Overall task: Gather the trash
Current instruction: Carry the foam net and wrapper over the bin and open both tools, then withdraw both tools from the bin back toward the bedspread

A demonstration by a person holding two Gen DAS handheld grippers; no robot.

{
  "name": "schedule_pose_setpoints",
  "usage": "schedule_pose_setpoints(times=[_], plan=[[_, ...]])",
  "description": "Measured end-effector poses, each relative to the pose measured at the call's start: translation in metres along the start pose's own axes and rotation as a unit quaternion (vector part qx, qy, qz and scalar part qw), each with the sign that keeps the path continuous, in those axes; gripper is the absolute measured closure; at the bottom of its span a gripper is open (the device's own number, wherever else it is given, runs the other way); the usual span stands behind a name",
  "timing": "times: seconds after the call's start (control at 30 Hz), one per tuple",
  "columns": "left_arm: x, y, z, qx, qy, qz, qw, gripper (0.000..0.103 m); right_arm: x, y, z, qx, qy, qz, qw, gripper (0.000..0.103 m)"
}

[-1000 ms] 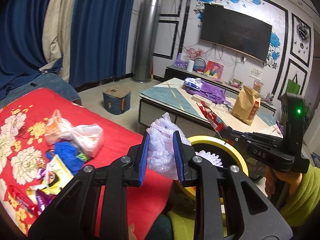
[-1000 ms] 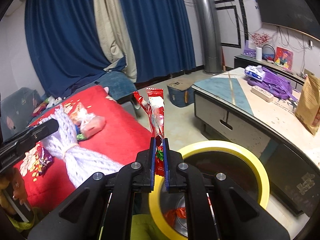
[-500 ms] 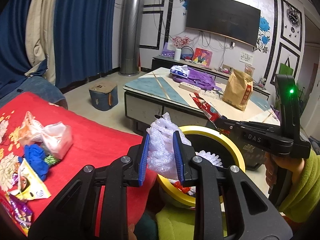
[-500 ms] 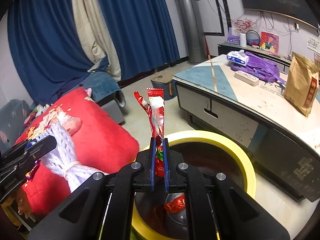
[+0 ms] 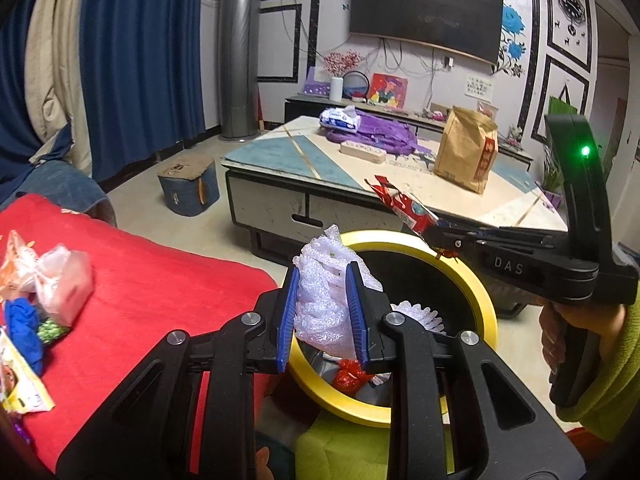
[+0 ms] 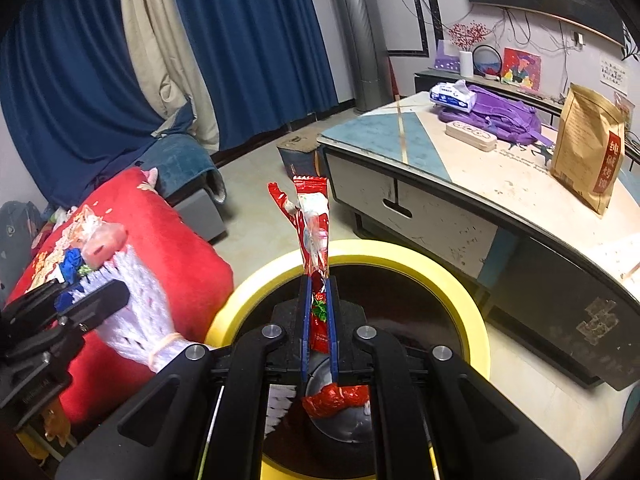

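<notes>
Beside red bedding [image 5: 152,276], both grippers clamp trash, foam net [image 5: 324,300] and wrapper [image 6: 316,232], over yellow-rimmed bin [image 6: 472,320].

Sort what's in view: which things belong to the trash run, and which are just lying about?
Job: white foam net in left gripper; red wrapper in right gripper; yellow-rimmed bin; wrappers on red cover.
Lying about: brown paper bag; purple backpack; tissue pack.

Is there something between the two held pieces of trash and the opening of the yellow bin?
Nothing visible blocks it. The white foam net in the left gripper and the red wrapper in the right gripper both hang over the open yellow bin, which holds only some trash at the bottom.
</notes>
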State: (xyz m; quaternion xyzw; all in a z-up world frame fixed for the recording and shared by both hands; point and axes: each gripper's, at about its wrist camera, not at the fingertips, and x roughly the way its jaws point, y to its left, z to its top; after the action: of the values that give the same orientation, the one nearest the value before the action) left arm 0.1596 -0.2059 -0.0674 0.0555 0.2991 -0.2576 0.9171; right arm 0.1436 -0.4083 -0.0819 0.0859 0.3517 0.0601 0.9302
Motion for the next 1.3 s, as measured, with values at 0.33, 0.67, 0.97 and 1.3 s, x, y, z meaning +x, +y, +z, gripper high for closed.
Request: schedule_pose_setpoints(times=[0.33,0.67,0.97,1.3], plan=[[0.033,-0.006,-0.011,0.008,0.030,-0.022,0.9993,0.085,0.018,-0.013,-0.009,0.024,0.039,-0.013,0.999,0.095],[0.047,-0.009,-0.021,0.000,0.055,-0.039,0.9977,0.084,0.028,-0.023,-0.014,0.041,0.060,-0.015,0.997,0.092],[0.046,-0.014,-0.021,0.000,0.053,-0.056,0.9970,0.071,0.031,-0.025,-0.016,0.048,0.068,-0.016,0.996,0.091],[0.034,-0.008,-0.021,-0.018,0.046,-0.055,0.9973,0.026,0.027,-0.030,-0.016,0.059,0.062,-0.022,0.996,0.063]])
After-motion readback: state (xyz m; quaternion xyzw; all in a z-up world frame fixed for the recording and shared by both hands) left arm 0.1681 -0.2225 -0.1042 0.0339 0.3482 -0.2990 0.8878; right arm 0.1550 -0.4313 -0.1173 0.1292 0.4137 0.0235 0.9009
